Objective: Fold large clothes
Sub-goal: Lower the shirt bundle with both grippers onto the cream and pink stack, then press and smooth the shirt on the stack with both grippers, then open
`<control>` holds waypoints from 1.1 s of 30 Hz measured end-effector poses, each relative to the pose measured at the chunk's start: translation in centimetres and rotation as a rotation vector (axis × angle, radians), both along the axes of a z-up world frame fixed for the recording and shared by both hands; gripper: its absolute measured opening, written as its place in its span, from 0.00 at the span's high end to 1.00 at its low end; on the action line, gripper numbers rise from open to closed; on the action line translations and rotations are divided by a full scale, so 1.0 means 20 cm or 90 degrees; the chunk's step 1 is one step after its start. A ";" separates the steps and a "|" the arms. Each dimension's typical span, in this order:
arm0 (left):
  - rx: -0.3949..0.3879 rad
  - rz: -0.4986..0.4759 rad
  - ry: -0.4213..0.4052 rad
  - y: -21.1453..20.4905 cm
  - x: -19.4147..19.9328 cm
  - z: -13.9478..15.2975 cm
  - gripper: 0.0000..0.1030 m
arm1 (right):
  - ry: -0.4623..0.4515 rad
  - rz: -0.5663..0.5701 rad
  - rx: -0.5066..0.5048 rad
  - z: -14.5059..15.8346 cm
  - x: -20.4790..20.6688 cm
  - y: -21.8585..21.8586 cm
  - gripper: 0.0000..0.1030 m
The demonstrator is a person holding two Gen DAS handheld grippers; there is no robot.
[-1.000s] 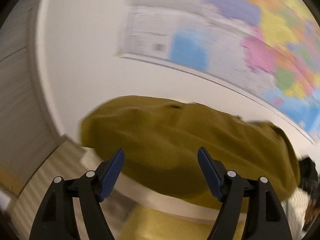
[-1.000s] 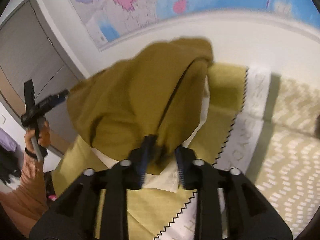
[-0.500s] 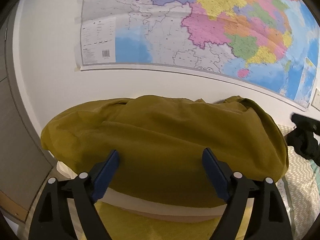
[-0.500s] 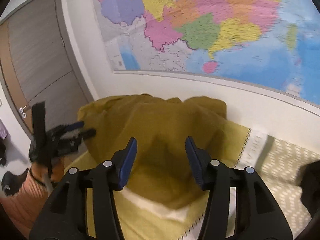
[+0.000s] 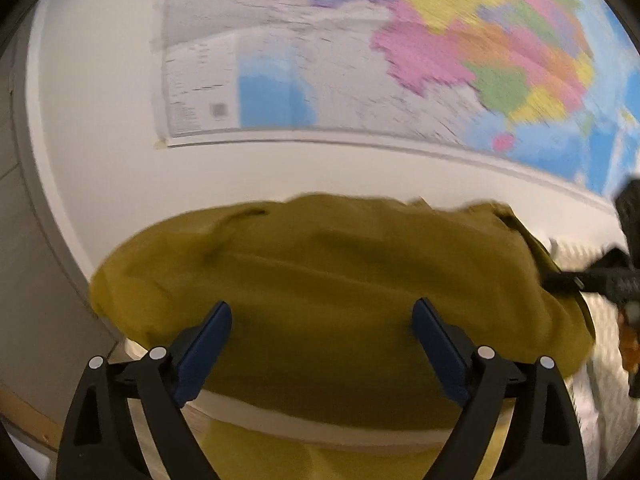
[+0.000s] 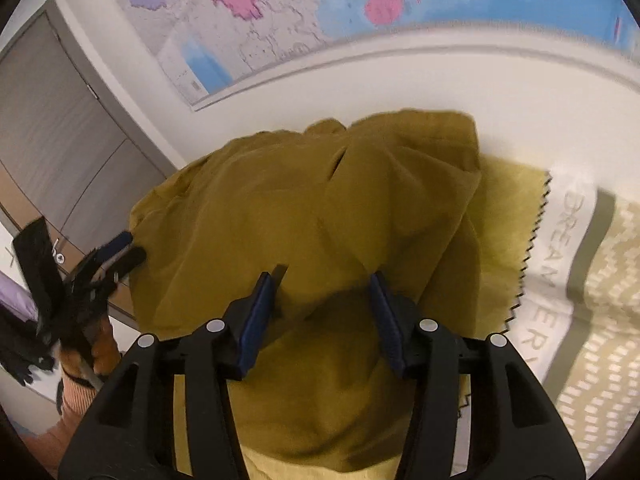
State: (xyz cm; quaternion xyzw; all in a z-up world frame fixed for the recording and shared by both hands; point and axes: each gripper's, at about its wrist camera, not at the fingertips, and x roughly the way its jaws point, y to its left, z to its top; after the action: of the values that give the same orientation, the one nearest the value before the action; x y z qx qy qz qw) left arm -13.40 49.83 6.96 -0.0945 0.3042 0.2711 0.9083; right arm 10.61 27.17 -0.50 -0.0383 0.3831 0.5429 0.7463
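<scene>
Now both tools stand empty, left tool [image 5: 322,322] wide, right tool [image 6: 322,292] half-spread, jaws just opening; the mustard cloth garment [image 6: 304,216] lies heaped on the bed [image 6: 600,280]. Pinch 2 edge corners, then spread it flat.

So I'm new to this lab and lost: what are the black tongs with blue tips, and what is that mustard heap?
There is no robot. A person holds hand-held tongs in each hand, each with a camera looking along its two fingers. One picture is from the left tongs, the other from the right tongs. Both stand open and hold nothing; their jaws have just been opening. The heap is a mustard garment, lying loose on a patterned bedspread below a wall map. The left tongs also show in the right view.
</scene>
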 end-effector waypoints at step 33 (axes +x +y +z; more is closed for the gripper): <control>0.011 0.005 0.012 -0.08 -0.09 -0.19 0.18 | -0.188 0.073 -0.035 -0.04 -0.39 -0.03 0.47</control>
State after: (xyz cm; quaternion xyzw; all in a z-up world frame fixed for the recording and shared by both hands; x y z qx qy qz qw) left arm -15.18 48.24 3.24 -0.0856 0.3099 0.2779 0.9052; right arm 2.81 26.51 -1.38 -0.1598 0.2814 0.5622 0.7611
